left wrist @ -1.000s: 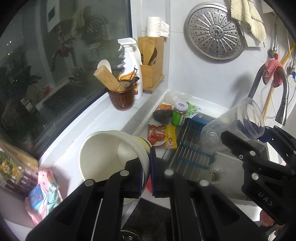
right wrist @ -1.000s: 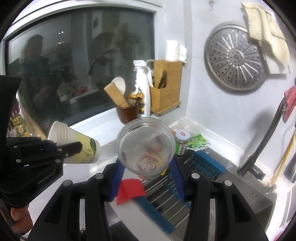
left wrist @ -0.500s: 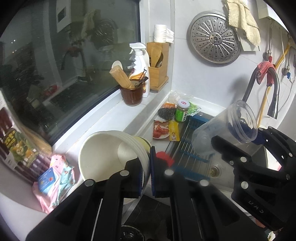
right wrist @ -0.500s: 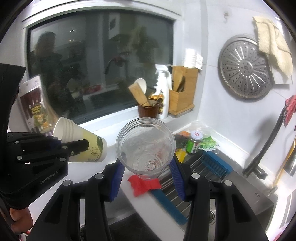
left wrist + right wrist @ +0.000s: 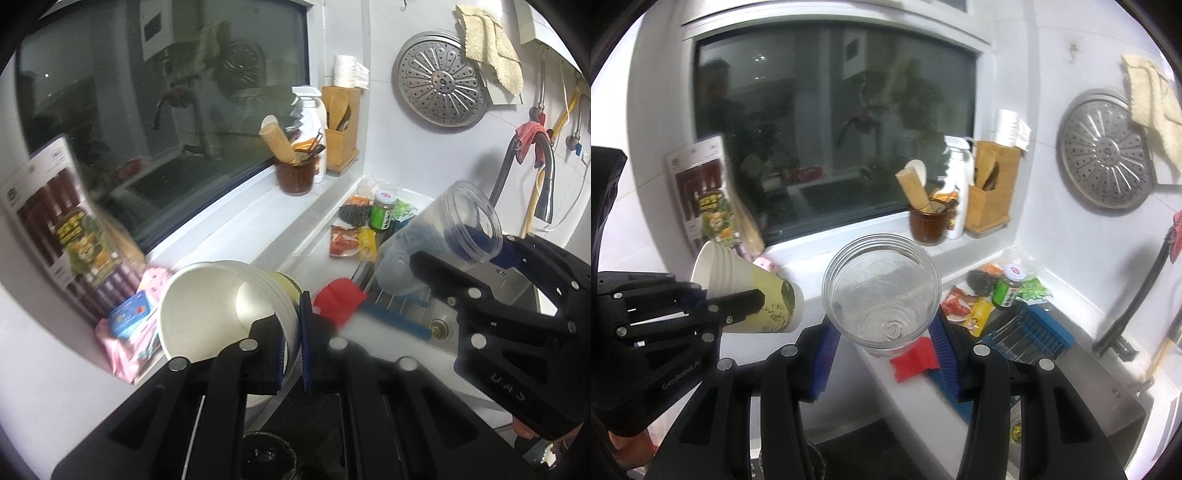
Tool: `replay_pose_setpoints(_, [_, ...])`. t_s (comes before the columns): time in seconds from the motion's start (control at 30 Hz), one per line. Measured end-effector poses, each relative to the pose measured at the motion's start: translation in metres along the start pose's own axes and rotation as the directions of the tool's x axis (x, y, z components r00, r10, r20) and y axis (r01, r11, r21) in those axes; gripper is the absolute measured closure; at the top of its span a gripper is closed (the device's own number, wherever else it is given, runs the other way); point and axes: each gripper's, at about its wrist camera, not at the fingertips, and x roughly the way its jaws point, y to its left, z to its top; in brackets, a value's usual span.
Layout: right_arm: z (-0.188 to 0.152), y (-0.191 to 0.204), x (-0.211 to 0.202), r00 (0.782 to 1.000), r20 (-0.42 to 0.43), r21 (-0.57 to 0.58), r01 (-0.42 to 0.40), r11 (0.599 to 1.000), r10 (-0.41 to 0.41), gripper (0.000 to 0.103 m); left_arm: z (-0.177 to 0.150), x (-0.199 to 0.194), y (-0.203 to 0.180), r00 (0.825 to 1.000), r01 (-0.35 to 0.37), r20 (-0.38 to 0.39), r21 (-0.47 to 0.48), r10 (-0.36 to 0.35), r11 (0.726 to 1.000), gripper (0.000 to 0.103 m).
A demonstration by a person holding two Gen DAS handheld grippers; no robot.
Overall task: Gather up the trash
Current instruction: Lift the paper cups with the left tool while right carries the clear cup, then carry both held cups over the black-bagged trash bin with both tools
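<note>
A stack of paper cups [image 5: 221, 306] is clamped by its rim in the left tongs [image 5: 291, 343], held tilted above the white table [image 5: 236, 236]. A clear plastic cup [image 5: 882, 291] is gripped between the pads of the right tongs [image 5: 882, 343], mouth toward the camera, above a red scrap [image 5: 916, 356] near the sink [image 5: 439, 314]

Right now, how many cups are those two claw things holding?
2 that I can tell: a stack of paper cups in the left gripper, and one clear plastic cup in the right gripper.
</note>
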Motion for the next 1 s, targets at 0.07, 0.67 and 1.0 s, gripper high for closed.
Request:
replay_pose_setpoints(0.07, [-0.002, 0.006, -0.003, 1.000, 0.001, -0.011, -0.013, 1.000, 0.013, 0.057, -0.007, -0.007, 0.004, 1.000, -0.013, 0.001, -0.009, 0.013, 1.000, 0.095])
replay_pose_setpoints(0.67, [-0.024, 0.072, -0.008, 0.991, -0.056, -0.133, -0.129, 0.983, 0.122, 0.057, -0.094, -0.017, 0.059, 0.982, -0.147, -0.137, -0.147, 0.127, 0.978, 0.093])
replay_pose_setpoints(1.0, [-0.035, 0.099, 0.012, 0.979, -0.126, -0.183, -0.184, 0.966, 0.163, 0.057, -0.151, 0.005, 0.097, 0.950, -0.211, -0.277, -0.241, 0.141, 0.947, 0.093])
